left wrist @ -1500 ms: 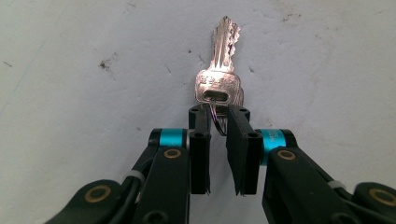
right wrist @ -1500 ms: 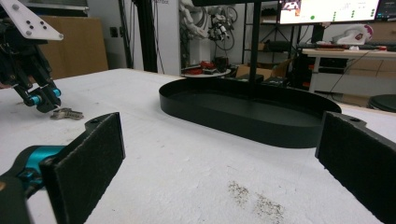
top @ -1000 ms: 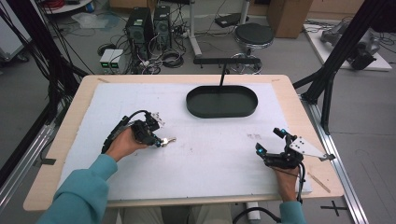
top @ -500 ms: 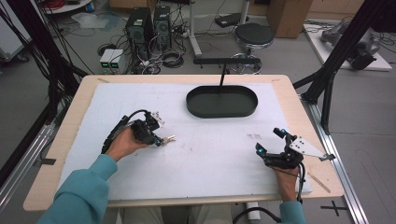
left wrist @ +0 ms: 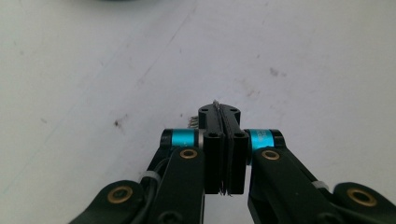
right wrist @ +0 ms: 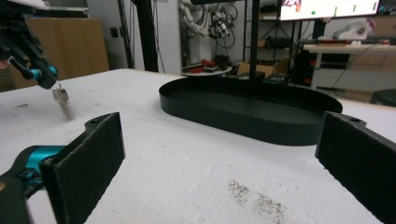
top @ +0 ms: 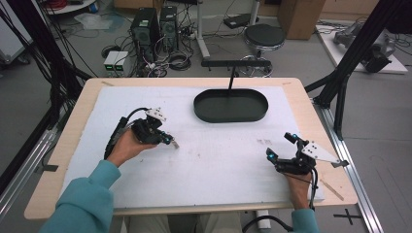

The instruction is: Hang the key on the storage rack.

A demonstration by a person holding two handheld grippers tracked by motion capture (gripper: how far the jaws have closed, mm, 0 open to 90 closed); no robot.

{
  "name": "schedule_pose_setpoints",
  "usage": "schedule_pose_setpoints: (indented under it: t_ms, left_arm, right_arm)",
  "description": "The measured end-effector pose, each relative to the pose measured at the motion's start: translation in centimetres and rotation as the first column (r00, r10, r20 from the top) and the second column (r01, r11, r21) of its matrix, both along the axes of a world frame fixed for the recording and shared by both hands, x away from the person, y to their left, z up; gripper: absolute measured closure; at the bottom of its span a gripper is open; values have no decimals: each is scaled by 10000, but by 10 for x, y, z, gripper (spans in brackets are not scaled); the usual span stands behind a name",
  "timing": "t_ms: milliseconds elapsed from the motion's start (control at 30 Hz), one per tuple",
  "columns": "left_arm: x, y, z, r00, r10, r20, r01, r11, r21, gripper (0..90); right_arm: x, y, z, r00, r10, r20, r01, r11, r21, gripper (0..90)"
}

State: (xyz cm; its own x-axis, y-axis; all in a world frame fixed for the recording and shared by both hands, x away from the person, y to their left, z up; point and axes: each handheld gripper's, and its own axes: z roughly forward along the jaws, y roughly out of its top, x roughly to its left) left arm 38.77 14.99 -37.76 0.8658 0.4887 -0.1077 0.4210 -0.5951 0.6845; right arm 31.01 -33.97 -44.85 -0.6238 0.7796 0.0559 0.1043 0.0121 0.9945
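The left claw [top: 167,141] is clamped on a thin silvery metal piece [top: 173,143] (its exact kind is too small to tell), held just above the white worktop [top: 218,165] at the left. The right claw [top: 281,147] stands wide apart, nothing between its jaws, at the right. The black oval tray [top: 231,105] sits farther back.

tray: black oval tray [top: 231,105] sitting toward the far side of the table
table cover: white mat [top: 209,160] – scuffed, a few dark specks
table: light wood edge [top: 58,160] around the mat
floor behind: round stool [top: 263,35], two PC towers [top: 154,24], messy cables – typical lab clutter
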Motion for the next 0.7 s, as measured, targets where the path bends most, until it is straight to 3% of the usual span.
schedule_pose_setpoints:
  t_ms: [67, 167, 333, 467, 567, 700]
  left_arm:
    - [0, 2, 4, 9997, -143, 199, 151, 9989, -438, 883]
    - [0, 6, 9, 9991, -135, 414, 184, 9923, -1222, 883]
    - [-1, 9, 17, 9954, -285, 914, 508, 9664, -2522, 883]
    - [0, 8, 21, 9918, -505, 1171, 837, 9504, -2995, 883]
    - [0, 6, 25, 9887, -639, 1353, 1048, 9411, -3214, 883]
    - [0, 2, 30, 9838, -673, 1663, 1249, 9223, -3656, 883]
  right_arm:
    - [2, -1, 2, 9997, -113, -208, 107, 9995, -301, 5]
    - [2, -3, 5, 9992, -61, -383, 53, 9998, -203, 5]
    - [4, -2, 17, 9974, 444, -575, -444, 9990, 7, 6]
    - [10, 4, 34, 9899, 1210, -742, -1218, 9925, -62, 6]
    - [16, 12, 51, 9811, 1778, -768, -1807, 9830, -326, 6]
    - [25, 23, 71, 9699, 2327, -718, -2369, 9699, -572, 5]
